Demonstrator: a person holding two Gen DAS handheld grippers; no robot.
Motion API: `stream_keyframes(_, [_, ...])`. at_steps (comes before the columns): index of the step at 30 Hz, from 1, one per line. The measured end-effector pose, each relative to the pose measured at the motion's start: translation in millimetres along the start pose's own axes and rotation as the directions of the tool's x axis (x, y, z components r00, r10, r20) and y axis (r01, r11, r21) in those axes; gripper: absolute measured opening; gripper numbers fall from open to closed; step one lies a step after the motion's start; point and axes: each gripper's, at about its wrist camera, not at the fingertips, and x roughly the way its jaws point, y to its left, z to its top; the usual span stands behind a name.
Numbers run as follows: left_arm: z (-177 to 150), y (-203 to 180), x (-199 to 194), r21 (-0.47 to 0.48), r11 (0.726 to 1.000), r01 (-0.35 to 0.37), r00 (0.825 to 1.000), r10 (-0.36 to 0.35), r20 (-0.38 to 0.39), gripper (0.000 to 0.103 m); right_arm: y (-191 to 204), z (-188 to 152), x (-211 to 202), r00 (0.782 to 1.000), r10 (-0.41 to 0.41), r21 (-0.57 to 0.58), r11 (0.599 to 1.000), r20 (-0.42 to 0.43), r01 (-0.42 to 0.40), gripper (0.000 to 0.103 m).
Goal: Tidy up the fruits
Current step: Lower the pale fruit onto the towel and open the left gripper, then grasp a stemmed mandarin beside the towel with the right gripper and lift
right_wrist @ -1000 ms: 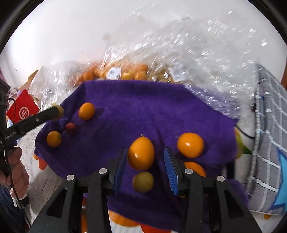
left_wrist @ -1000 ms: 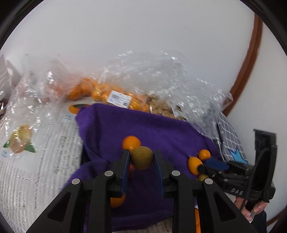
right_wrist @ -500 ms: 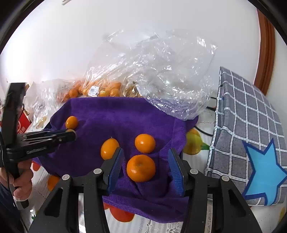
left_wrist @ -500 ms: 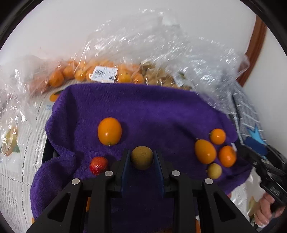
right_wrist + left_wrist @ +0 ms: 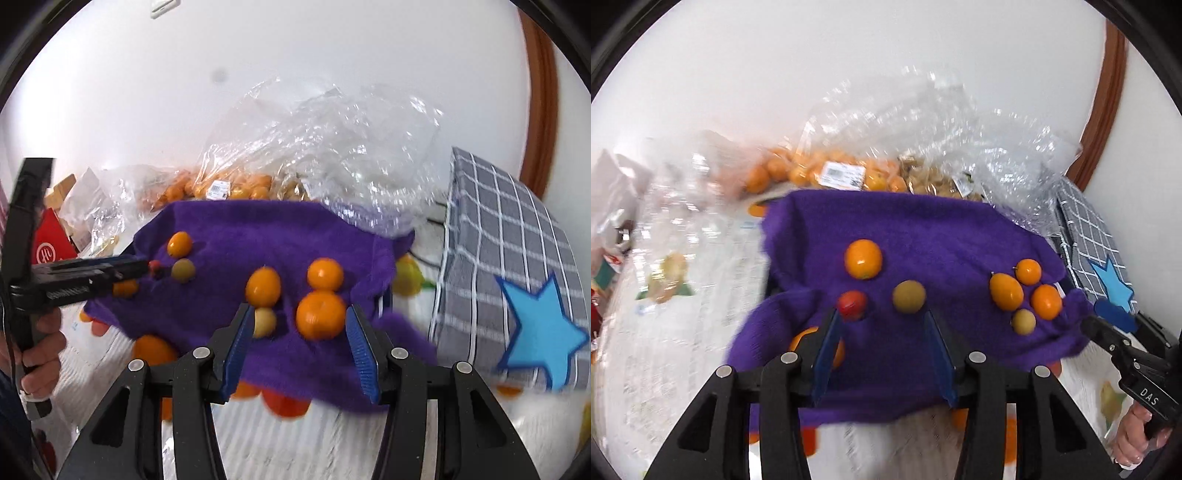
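A purple towel [image 5: 942, 236] [image 5: 266, 232] carries the fruit. My left gripper [image 5: 881, 317] is open and empty. Just beyond its tips lie a green-brown round fruit [image 5: 909, 296], a small red fruit [image 5: 852, 304] and an orange [image 5: 863, 258]. At the towel's right sits a cluster: an oval orange fruit [image 5: 1006, 291], two oranges [image 5: 1028, 271] [image 5: 1046, 301] and a small yellow fruit [image 5: 1024, 321]. My right gripper [image 5: 299, 317] is open, with one orange [image 5: 320, 315] of that cluster between its fingers, not held. The left gripper also shows in the right wrist view [image 5: 144, 266].
Clear plastic bags of small oranges [image 5: 827, 173] [image 5: 236, 188] lie behind the towel. A grey checked cloth with a blue star [image 5: 517, 266] is on the right. A red box [image 5: 50, 243] stands at the left. A fruit-print tablecloth [image 5: 676, 332] covers the table.
My left gripper opened and let go of the green-brown fruit, which now lies on the towel, and pulled back. My right gripper stayed open and drew back slightly.
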Motion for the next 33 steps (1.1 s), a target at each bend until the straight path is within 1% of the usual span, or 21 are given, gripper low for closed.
stream_keyframes(3, [-18.6,17.3,-17.5,-0.016,1.0,0.003,1.0,-0.003,0.028,0.045,13.2,-16.7,-11.7,0.999,0.035,0.031,0.999,-0.012,-0.035,0.049])
stream_keyframes(6, [-41.9,34.3,-28.7,-0.027,1.0,0.004,0.998,-0.002,0.059,0.045,36.6,-32.7,-19.1,0.998,0.063,0.022,0.998,-0.032,-0.062,0.047])
stream_keyframes(7, [-48.8,38.8,-30.6,-0.035,0.999,0.009,0.998,-0.007,0.059,0.045,42.9,-36.0,-20.0,0.997,0.069,0.018,0.998,-0.036,-0.068,0.047])
stream_keyframes(9, [-62.8,49.6,-34.7,-0.057,0.998,0.03,0.998,-0.028,0.05,0.045,60.6,-45.8,-21.0,0.993,0.106,0.006,0.994,-0.057,-0.106,0.047])
stream_keyframes(13, [-84.1,61.4,-42.2,-0.074,0.996,0.048,0.998,-0.045,0.049,0.045,82.7,-58.3,-16.4,0.98,0.175,0.001,0.984,-0.093,-0.176,0.052])
stream_keyframes(16, [-90.9,62.3,-48.6,-0.078,0.995,0.058,0.996,-0.053,0.067,0.045,94.6,-60.8,-7.0,0.981,0.156,-0.003,0.988,-0.119,-0.157,0.052])
stream_keyframes(20, [-93.8,63.5,-50.8,-0.088,0.995,0.045,0.997,-0.039,0.069,0.045,103.6,-61.2,10.2,0.982,0.117,-0.017,0.992,-0.146,-0.121,0.052])
stream_keyframes(23, [-94.1,64.0,-51.9,-0.091,0.995,0.05,0.996,-0.043,0.076,0.045,105.7,-61.9,24.9,0.978,0.093,-0.021,0.995,-0.186,-0.099,0.052])
stream_keyframes(24, [-94.4,64.7,-51.6,-0.092,0.994,0.053,0.996,-0.046,0.073,0.045,106.8,-61.4,25.2,0.98,0.086,-0.028,0.995,-0.181,-0.092,0.052])
stream_keyframes(26, [-94.6,64.8,-49.2,-0.094,0.994,0.053,0.997,-0.048,0.061,0.045,105.8,-60.6,27.3,0.981,0.074,-0.029,0.996,-0.181,-0.08,0.049])
stream_keyframes(28, [-94.9,63.6,-47.5,-0.093,0.994,0.057,0.997,-0.053,0.051,0.045,104.5,-61.8,24.7,0.981,0.092,-0.023,0.995,-0.171,-0.097,0.043])
stream_keyframes(33, [-95.0,60.8,-46.1,-0.078,0.994,0.079,0.996,-0.076,0.043,0.045,87.1,-65.4,8.4,0.984,0.118,0.031,0.993,-0.133,-0.115,0.043])
